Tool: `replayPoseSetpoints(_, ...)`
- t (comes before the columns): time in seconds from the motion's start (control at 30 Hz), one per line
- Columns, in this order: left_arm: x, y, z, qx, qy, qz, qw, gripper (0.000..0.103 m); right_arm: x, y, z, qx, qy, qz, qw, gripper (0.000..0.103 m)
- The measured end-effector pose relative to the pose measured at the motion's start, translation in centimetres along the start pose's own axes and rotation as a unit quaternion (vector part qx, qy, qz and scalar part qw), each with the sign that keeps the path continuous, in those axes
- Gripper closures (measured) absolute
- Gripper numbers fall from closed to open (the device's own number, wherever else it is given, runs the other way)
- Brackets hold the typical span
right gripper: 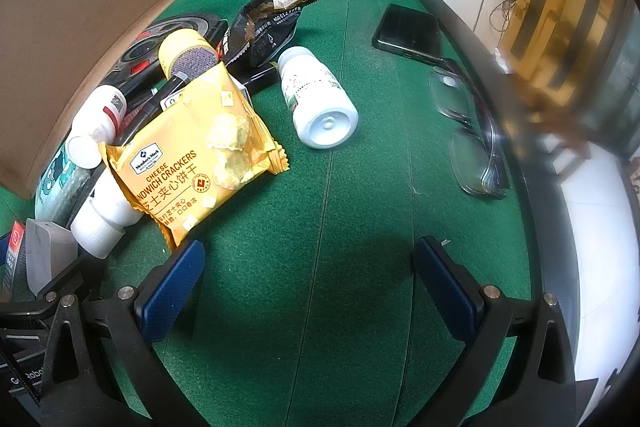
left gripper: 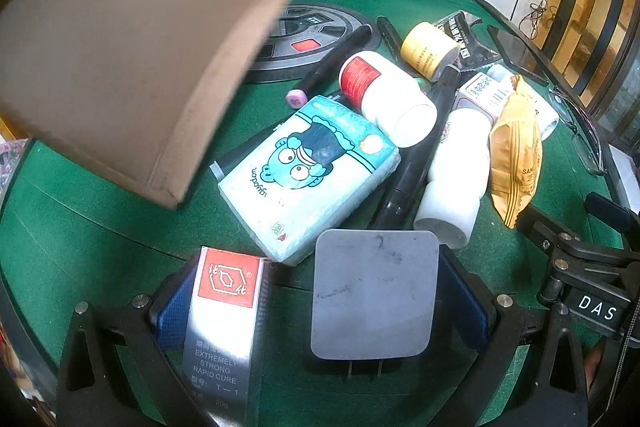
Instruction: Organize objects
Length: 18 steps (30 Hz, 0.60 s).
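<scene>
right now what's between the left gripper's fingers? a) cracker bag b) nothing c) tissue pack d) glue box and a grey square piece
d: the glue box and the grey square piece sit between the left gripper fingers.

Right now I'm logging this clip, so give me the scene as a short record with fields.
surface: green felt table
left gripper: glue box and grey pad between fingers, grip unclear
right gripper: open, empty
pile: cracker packet, tissue pack, white bottles
apart: bottle, glasses, phone
overhead: cardboard box
</scene>
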<state>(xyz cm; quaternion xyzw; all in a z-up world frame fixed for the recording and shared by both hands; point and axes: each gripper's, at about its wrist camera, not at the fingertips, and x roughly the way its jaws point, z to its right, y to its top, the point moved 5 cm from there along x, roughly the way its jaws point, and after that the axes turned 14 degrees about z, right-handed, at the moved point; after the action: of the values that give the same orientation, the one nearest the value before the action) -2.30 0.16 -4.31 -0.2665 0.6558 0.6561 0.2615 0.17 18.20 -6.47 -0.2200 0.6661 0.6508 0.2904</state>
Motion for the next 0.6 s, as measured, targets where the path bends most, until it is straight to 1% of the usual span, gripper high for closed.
replayPoseSetpoints(0.6,-0.26,-0.16,-0.20,0.000,0.000,0.000,1.0000,0.001,-0.01,-0.02,-0.03,0.000,0.000,0.000,1.000,0.000)
